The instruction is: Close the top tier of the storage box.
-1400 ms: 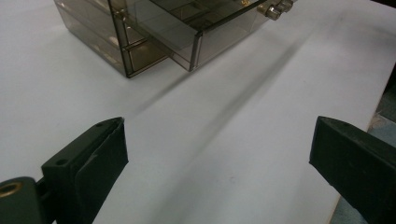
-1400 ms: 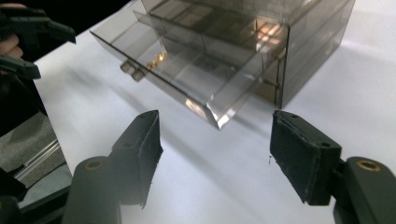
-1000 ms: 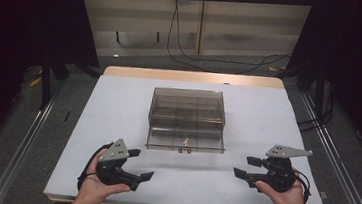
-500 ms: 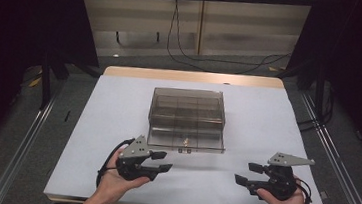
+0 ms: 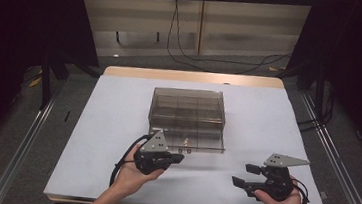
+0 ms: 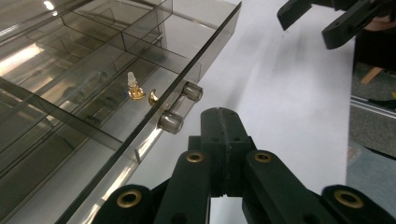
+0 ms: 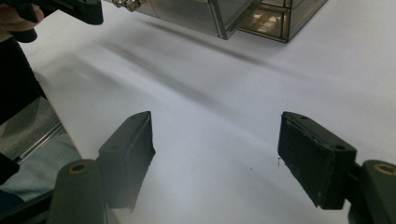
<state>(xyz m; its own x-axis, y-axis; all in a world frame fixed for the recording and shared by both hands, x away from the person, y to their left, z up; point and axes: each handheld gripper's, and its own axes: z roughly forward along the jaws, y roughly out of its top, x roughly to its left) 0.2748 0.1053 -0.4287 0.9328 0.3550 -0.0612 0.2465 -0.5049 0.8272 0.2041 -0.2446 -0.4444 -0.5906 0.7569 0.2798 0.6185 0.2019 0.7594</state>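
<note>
Smoked clear organizer box (image 5: 187, 113) on the white desk (image 5: 106, 125), just ahead of the left tongs (image 5: 176, 158) and well off to the far left of the right tongs (image 5: 241, 175). Divided inside into small compartments, most too dim to read. Bottom drawer (image 6: 116, 93) pulled partway out toward the left tongs; in one of its front compartments, a small gold piece (image 6: 135, 91) with a pale tip and a curved gold bit beside it, just behind the drawer's front wall. Two-post clear handle (image 6: 180, 107) on that front wall, right beyond the tips of the left tongs, close but apart from them. Left tongs pressed fully together with nothing between them, having just been closing. Right tongs (image 7: 215, 154) spread wide over bare desk, gripping nothing, box corner far ahead of them. Compared with a second ago: left hand (image 5: 134, 175) shifted inward along the desk from the near left toward the drawer front, tongs gone from wide apart to closed; right hand (image 5: 280, 202) about where it was, box and drawer unmoved.
</note>
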